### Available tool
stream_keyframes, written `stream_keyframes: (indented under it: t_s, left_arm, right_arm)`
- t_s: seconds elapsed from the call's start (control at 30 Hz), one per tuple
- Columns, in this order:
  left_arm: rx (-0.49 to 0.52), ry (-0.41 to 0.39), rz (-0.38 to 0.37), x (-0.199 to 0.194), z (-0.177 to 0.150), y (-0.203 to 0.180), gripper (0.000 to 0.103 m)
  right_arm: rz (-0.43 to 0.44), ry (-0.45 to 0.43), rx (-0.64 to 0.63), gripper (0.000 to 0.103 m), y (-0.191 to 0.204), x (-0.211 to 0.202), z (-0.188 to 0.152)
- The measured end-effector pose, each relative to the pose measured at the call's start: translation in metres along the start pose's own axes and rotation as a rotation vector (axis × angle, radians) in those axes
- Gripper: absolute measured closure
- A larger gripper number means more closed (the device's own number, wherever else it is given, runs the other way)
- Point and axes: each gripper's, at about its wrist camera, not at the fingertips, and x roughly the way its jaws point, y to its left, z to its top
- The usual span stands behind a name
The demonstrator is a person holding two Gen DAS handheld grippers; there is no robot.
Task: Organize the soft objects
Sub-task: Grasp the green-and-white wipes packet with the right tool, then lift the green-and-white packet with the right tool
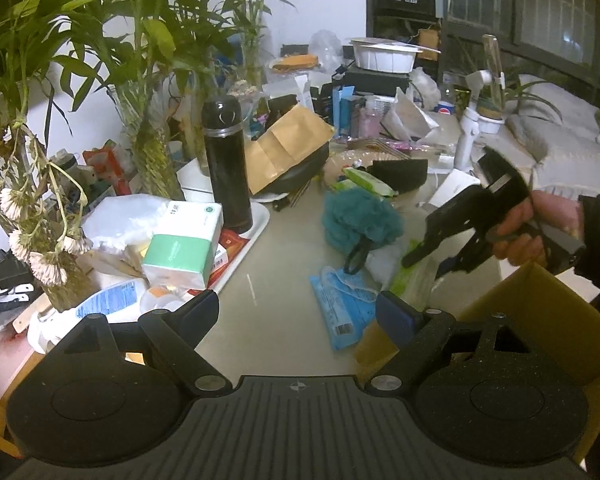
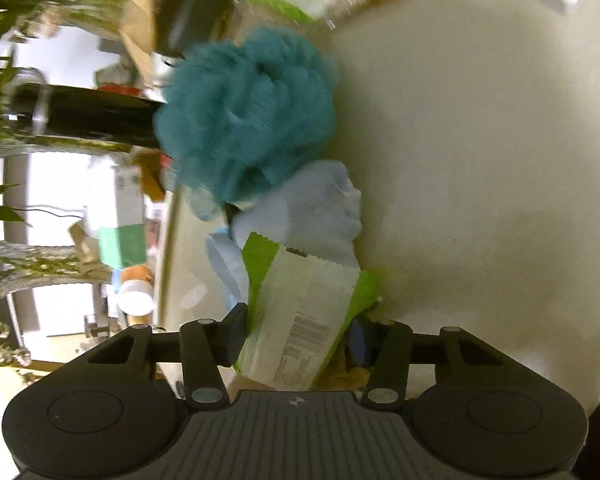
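A teal bath pouf (image 1: 360,220) lies mid-table, with a blue wipes pack (image 1: 342,306) in front of it and a green-and-white soft pack (image 1: 414,280) to the right. My left gripper (image 1: 300,316) is open and empty, low above the table. My right gripper (image 1: 424,264) is rolled sideways over the green pack. In the right wrist view the green-and-white pack (image 2: 300,320) sits between its open fingers (image 2: 232,332), the gripper (image 2: 300,340) around it but not closed. A pale blue cloth (image 2: 316,208) and the pouf (image 2: 248,120) lie beyond it.
A cardboard box (image 1: 540,320) stands at the front right. A white tray (image 1: 256,224) holds a black flask (image 1: 226,168) and a tissue pack (image 1: 184,240). Plants in vases (image 1: 152,160) line the left. Clutter fills the back of the table.
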Motion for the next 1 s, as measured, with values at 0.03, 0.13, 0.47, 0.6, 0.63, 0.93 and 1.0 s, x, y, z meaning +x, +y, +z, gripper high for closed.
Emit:
stream_keyframes:
  t_s: [0.03, 0.13, 0.47, 0.6, 0.63, 0.93, 1.0]
  left_arm:
    - [-0.009, 0.008, -0.008, 0.002, 0.001, 0.001, 0.016]
    - [-0.031, 0.029, -0.029, 0.007, 0.008, 0.004, 0.016]
    - [-0.049, 0.109, -0.125, 0.052, 0.038, 0.008, 0.017]
    - [-0.049, 0.147, -0.133, 0.079, 0.054, 0.01, 0.02]
    - [-0.043, 0.148, -0.131, 0.083, 0.058, 0.01, 0.024]
    - [-0.052, 0.29, -0.175, 0.158, 0.076, -0.001, 0.026]
    - [-0.105, 0.361, -0.176, 0.181, 0.075, -0.002, 0.026]
  right_arm:
    - [0.011, -0.017, -0.005, 0.05, 0.001, -0.007, -0.001]
    - [0.04, -0.08, -0.038, 0.05, 0.005, -0.029, -0.002]
    - [-0.043, -0.307, -0.331, 0.05, 0.033, -0.091, -0.031]
    - [-0.084, -0.363, -0.426, 0.05, 0.042, -0.103, -0.042]
    - [-0.097, -0.373, -0.454, 0.05, 0.044, -0.105, -0.046]
    - [-0.19, -0.45, -0.647, 0.05, 0.067, -0.132, -0.077]
    - [-0.2, -0.461, -0.672, 0.05, 0.069, -0.137, -0.083]
